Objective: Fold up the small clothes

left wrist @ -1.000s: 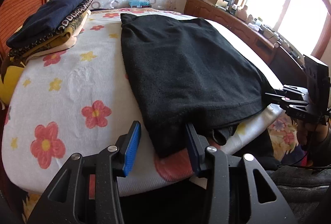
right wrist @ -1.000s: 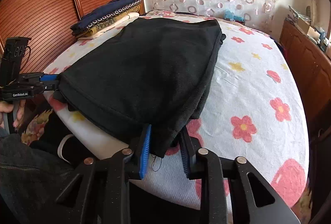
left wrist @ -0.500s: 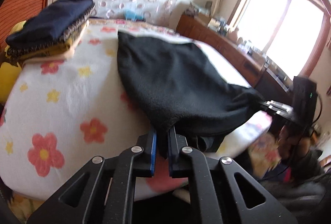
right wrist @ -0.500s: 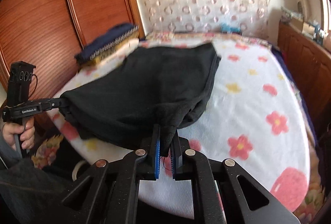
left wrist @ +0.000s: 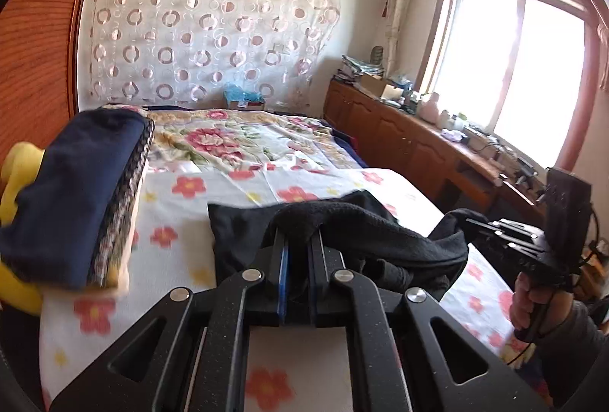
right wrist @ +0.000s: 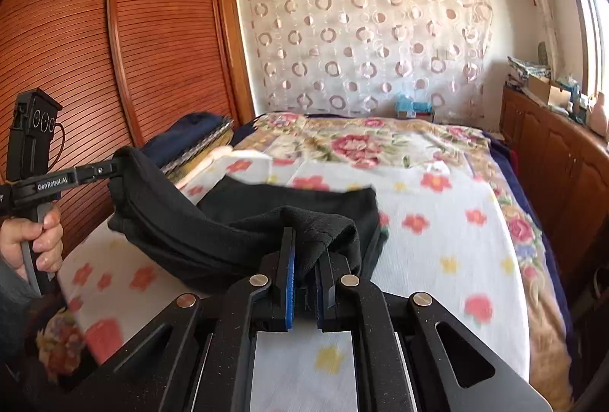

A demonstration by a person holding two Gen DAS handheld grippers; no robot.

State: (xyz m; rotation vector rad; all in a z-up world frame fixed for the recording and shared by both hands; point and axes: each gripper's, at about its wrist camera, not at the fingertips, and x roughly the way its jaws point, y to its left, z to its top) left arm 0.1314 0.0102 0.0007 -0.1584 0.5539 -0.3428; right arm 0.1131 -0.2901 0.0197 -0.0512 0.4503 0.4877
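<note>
Lifted since: one black garment (left wrist: 365,225) (two claws clamping).

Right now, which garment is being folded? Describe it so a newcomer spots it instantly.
On the flower-print bed sheet, look at the near edge. The black fleece garment lies there, its near hem lifted off the sheet, pinched by the left gripper and right gripper. Unlike the folded stack of clothes beside the wardrobe, it is plain black, unfolded and held.

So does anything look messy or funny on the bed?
Only the black garment: it sags bunched between the left hand-held gripper and right hand-held gripper, mid-fold. The folded stack sits tidy.
</note>
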